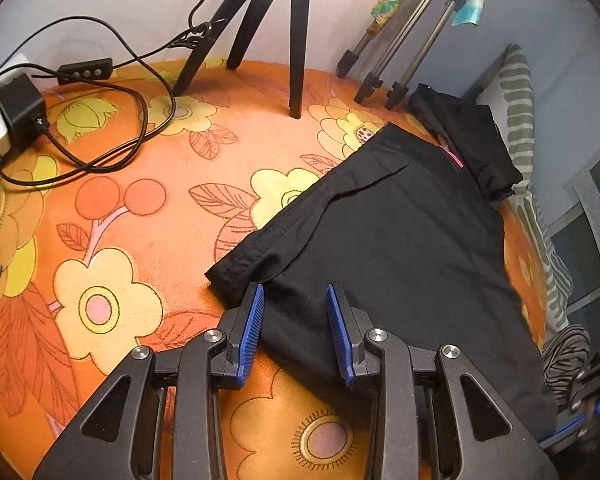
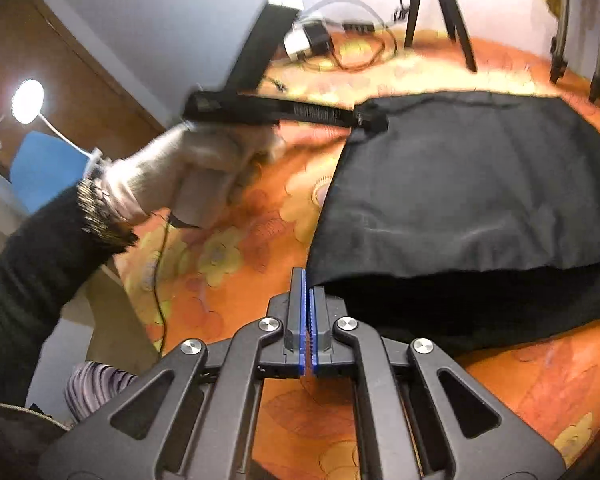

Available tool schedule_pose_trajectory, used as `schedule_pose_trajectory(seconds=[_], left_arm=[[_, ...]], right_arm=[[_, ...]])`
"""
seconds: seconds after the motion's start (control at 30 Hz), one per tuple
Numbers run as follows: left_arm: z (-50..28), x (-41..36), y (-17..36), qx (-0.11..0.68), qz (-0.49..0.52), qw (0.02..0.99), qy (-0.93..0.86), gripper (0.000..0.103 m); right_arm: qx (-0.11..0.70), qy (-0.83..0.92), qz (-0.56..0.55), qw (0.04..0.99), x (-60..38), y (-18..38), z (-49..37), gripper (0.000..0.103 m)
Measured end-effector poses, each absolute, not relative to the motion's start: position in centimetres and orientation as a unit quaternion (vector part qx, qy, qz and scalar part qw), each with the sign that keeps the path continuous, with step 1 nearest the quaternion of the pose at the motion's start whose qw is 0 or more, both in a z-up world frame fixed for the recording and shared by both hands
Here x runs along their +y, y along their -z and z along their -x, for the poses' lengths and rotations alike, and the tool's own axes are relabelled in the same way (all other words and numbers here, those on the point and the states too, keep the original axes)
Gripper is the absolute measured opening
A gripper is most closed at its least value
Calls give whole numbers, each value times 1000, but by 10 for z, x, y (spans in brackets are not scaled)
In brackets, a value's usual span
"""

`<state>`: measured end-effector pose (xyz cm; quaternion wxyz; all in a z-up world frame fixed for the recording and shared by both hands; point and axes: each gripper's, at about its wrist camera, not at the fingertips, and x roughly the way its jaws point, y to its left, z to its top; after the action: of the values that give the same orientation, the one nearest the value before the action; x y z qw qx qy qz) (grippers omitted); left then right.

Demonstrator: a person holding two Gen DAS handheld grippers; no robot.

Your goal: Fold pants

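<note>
Black pants (image 1: 388,240) lie partly folded on an orange floral cloth, one layer doubled over. My left gripper (image 1: 296,300) is open, its blue pads on either side of the pants' near-left edge, low over the fabric. In the right wrist view the pants (image 2: 468,184) spread to the right, with the folded edge near the front. My right gripper (image 2: 308,284) is shut, with nothing seen between the pads, just left of the pants' near corner. The left gripper (image 2: 370,120), blurred, reaches the pants' far corner, held by a gloved hand (image 2: 204,168).
A black tripod (image 1: 288,32) and a silver tripod (image 1: 412,32) stand at the back. A power adapter (image 1: 20,108) with cables lies at the left. A second folded black garment (image 1: 472,140) and a striped pillow (image 1: 520,112) lie at the right.
</note>
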<state>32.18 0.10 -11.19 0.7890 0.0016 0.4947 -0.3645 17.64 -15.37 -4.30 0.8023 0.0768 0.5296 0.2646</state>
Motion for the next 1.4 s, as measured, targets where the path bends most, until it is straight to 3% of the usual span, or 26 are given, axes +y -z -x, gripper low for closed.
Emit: schedule_pose_trajectory(seconds=[0.33, 0.53, 0.63, 0.73, 0.77, 0.93, 1.23, 1.4], left_arm=[[-319, 3, 103, 482, -8, 798, 361, 31], [-304, 26, 81, 459, -9, 824, 332, 31], [-281, 34, 67, 448, -1, 831, 330, 31], [-253, 29, 58, 441, 3, 829, 344, 45], [-241, 24, 55, 440, 1, 826, 352, 46], [-189, -22, 53, 450, -53, 798, 398, 52], [-156, -100, 78, 463, -132, 765, 428, 52], [-158, -104, 97, 479, -148, 763, 407, 52]], right_arm=[[609, -270, -89, 740, -146, 103, -165, 1], [607, -350, -41, 712, -145, 84, -135, 1], [583, -322, -66, 743, -185, 64, -141, 1], [566, -249, -105, 779, -247, 56, -159, 2], [560, -225, -112, 789, -264, 55, -164, 3], [532, -99, -171, 823, -370, 56, -197, 25], [530, -46, -306, 790, -458, 93, -251, 26], [540, -42, -320, 778, -467, 109, -266, 26]])
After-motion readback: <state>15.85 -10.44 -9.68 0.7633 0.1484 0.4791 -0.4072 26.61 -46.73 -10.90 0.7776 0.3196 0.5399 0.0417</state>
